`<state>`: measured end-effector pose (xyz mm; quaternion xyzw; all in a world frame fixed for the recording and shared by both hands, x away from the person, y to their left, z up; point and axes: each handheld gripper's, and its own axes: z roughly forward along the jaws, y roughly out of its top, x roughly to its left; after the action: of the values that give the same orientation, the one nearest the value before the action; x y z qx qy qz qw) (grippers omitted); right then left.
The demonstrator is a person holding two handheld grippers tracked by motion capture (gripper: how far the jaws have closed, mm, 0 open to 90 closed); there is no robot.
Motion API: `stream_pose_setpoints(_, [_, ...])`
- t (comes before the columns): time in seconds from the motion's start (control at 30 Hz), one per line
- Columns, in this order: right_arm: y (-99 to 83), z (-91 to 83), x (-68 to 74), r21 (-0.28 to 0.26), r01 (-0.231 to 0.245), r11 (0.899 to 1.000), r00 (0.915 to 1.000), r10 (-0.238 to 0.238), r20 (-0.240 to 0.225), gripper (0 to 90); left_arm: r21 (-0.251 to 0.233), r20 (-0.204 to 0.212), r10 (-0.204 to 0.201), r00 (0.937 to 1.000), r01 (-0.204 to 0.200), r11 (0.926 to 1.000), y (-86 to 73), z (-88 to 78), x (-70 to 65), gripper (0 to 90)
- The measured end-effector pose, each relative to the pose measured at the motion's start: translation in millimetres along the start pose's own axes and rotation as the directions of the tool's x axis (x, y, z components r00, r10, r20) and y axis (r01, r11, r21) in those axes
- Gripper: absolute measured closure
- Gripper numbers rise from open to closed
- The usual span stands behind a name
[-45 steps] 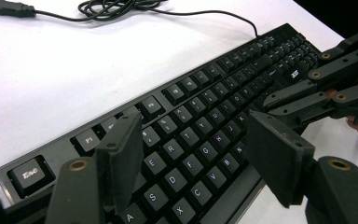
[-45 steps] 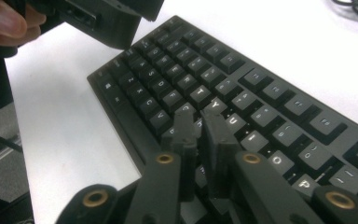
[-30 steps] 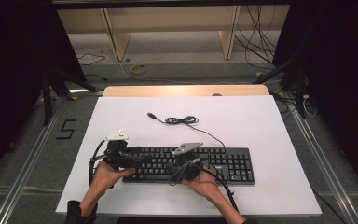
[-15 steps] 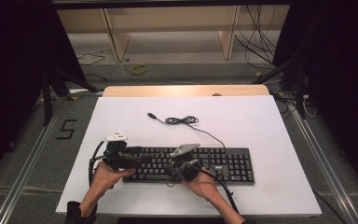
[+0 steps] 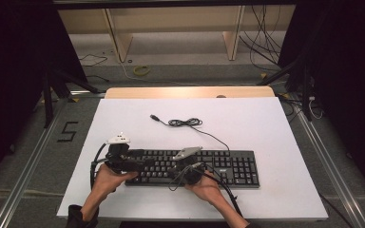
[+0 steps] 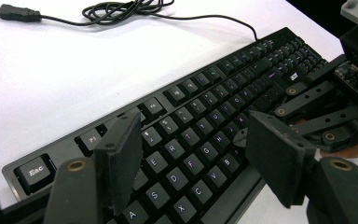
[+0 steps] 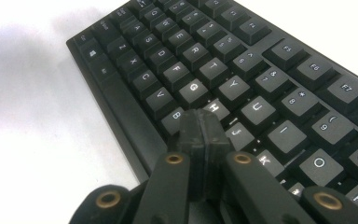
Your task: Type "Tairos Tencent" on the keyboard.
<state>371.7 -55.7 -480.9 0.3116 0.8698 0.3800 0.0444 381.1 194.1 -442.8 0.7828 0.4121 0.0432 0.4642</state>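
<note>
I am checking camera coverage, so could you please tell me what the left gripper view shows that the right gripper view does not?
Left gripper view: the open left gripper, the keyboard's coiled black cable with its USB plug, the Esc key, and the right gripper farther off. Right gripper view: the right gripper's shut jaws, tips near the H key. Both: the black keyboard on the white table.

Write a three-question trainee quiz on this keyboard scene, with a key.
1. True or false: the right gripper has its jaws pressed together over the keyboard.
2. Which gripper stands open: A left gripper, B right gripper?
3. Where does the USB plug lie: on the white table beyond the keyboard, or on the keys?

Key: 1 true; 2 A; 3 on the white table, at the end of the coiled cable.
</note>
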Motion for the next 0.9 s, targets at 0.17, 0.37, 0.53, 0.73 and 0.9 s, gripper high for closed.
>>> stream_pose_setpoints(0.17, [1.0, -1.6, 0.1, 0.0, -0.011, 1.0, 0.9999, 0.011, -0.001, 90.0, 0.002, -0.001, -0.001, 1.0, 0.001, 1.0, -0.2, 1.0, 0.2, 35.6])
stream_pose_setpoints(0.37, [3.2, -14.9, -5.9, -0.064, -0.038, 0.997, 0.9993, 0.038, -0.007, 90.0, 0.006, -0.005, 0.003, 1.0, -0.003, 1.0, -0.6, 2.7, 1.2, 35.6])
stream_pose_setpoints(0.53, [2.7, -24.2, -12.1, -0.094, -0.06, 0.994, 0.9981, 0.058, -0.021, 81.6, 0.008, -0.007, 0.001, 1.0, -0.001, 1.0, -1.6, 4.4, 1.1, 35.7])
stream_pose_setpoints(0.73, [1.5, -33.7, -16.9, -0.118, -0.07, 0.99, 0.9974, 0.067, -0.027, 70.1, 0.014, -0.01, 0.007, 0.9999, -0.006, 0.9999, -1.9, 5.4, 1.8, 36.0])
stream_pose_setpoints(0.9, [0.5, -41.5, -20.3, -0.138, -0.081, 0.987, 0.9965, 0.077, -0.034, 61.5, 0.019, -0.005, 0.007, 1.0, -0.007, 0.9998, -2.1, 8.3, 1.3, 36.1])
